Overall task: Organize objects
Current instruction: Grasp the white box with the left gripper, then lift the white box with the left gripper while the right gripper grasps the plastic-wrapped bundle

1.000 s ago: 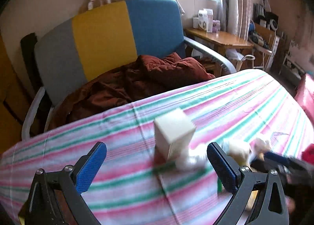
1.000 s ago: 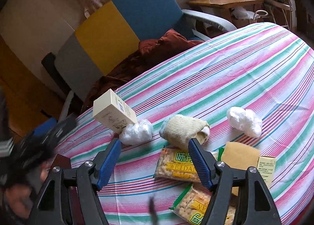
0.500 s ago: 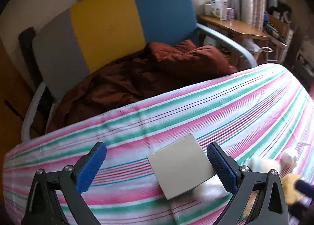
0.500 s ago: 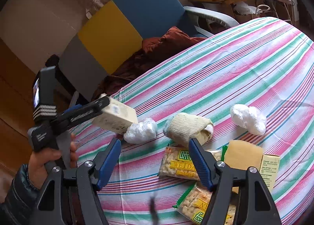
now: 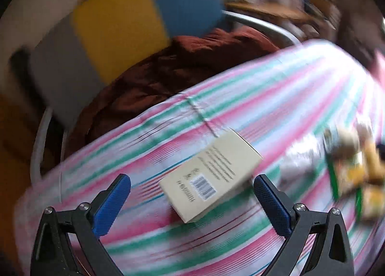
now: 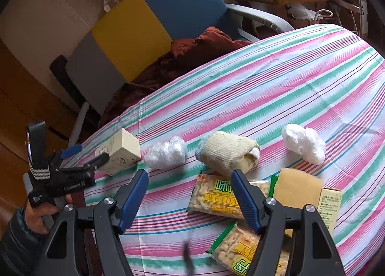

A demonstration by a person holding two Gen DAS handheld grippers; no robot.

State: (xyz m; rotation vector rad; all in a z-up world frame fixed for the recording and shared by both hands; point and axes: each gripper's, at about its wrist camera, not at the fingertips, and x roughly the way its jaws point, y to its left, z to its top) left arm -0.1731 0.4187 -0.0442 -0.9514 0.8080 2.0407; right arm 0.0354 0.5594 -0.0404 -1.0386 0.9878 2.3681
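A cream box [image 5: 211, 177] with a barcode lies on the striped tablecloth [image 6: 264, 83] near its left edge. My left gripper [image 5: 190, 179] is open, and the box sits between its blue fingers with gaps on both sides. In the right wrist view, the left gripper [image 6: 89, 154], held by a hand, reaches the box [image 6: 120, 153] from the left. My right gripper [image 6: 189, 174] is open and empty. It hovers over the cloth beside a snack packet [image 6: 216, 196].
On the cloth lie a plastic wad [image 6: 166, 153], a rolled knit cloth [image 6: 228, 153], another plastic wad [image 6: 303, 143], a second snack packet [image 6: 240, 249], a yellow sponge [image 6: 297, 187] and a small yellow box [image 6: 329, 203]. An armchair [image 6: 156, 23] with a brown blanket [image 6: 192, 54] stands behind the table.
My left gripper has come down and in until its fingers flank the cream box. The box leaned against the plastic wad and now lies flatter, apart from it. The right gripper has stayed put.
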